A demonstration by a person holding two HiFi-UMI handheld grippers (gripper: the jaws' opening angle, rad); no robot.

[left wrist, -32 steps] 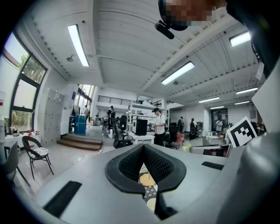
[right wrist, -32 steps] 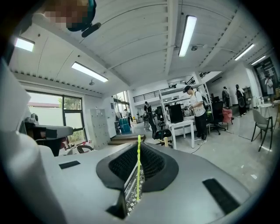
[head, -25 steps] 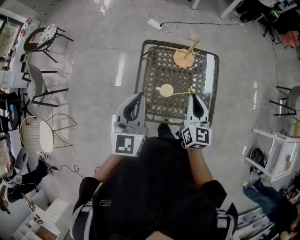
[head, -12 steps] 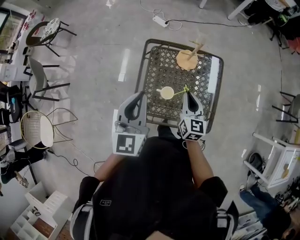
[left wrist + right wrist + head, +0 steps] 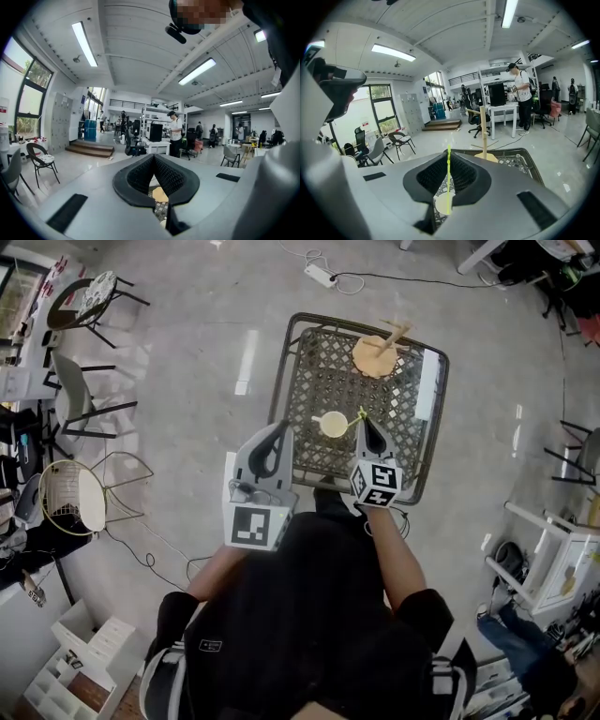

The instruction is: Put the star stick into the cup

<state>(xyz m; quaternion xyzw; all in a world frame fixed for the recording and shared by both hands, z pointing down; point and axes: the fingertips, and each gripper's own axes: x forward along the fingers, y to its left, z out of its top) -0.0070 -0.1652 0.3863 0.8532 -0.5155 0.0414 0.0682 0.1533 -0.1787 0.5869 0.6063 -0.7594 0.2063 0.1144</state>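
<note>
A white cup stands on the lattice table, near its front edge. My right gripper is just right of the cup and is shut on the thin yellow-green star stick. In the right gripper view the star stick stands upright between the jaws of the right gripper. Its lower end lies over the mouth of the cup; whether it is inside I cannot tell. My left gripper hovers at the table's front left edge, left of the cup. The left gripper is shut on nothing.
A round wooden base with an upright peg stands at the table's far right; the peg rises beyond the cup. A power strip and cable lie on the floor behind the table. Chairs stand far left, white shelving right.
My right gripper has moved left toward the cup, and the star stick has swung from lying sideways to nearly upright over the cup. The left gripper has stayed put.
</note>
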